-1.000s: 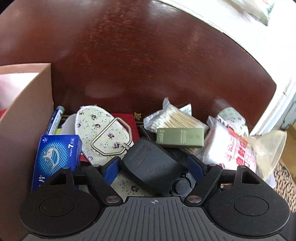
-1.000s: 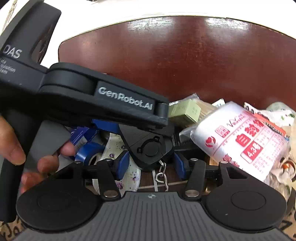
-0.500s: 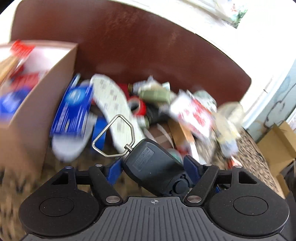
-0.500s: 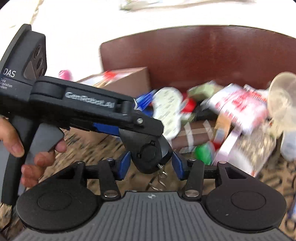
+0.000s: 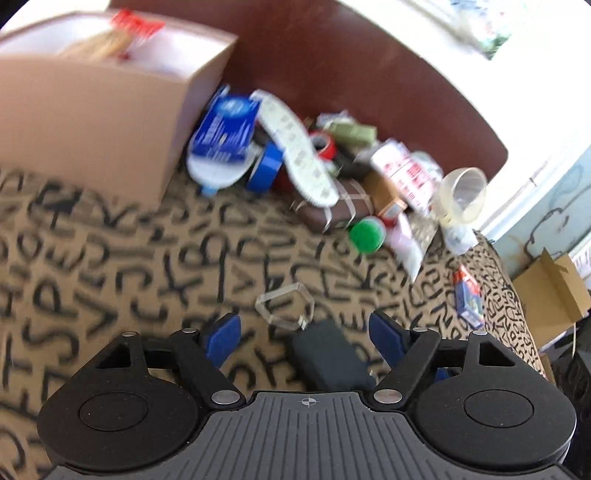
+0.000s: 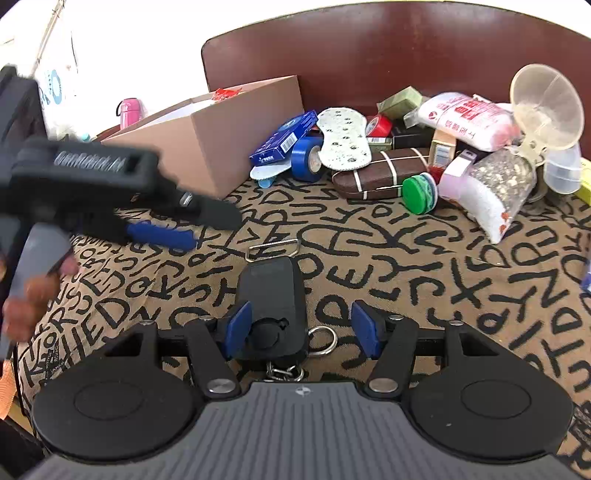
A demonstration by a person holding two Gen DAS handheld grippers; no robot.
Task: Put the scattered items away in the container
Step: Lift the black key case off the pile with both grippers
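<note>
One cardboard box [image 6: 207, 136] stood open on the letter-patterned cloth [image 6: 406, 258], holding a red-topped packet [image 5: 129, 26]; the rest inside was blurred. Beside the box lay one blue carton [image 6: 284, 138], one blue tape roll [image 6: 306, 157], one spotted insole [image 6: 345, 138], one brown case [image 6: 376, 177] and one green-capped jar [image 6: 419, 194]. One black scale [image 6: 271, 295] lay between the right gripper [image 6: 301, 325] fingers, which were opening. The left gripper [image 5: 304, 332] was also opening, fingers wide, clear of the scale.
</note>
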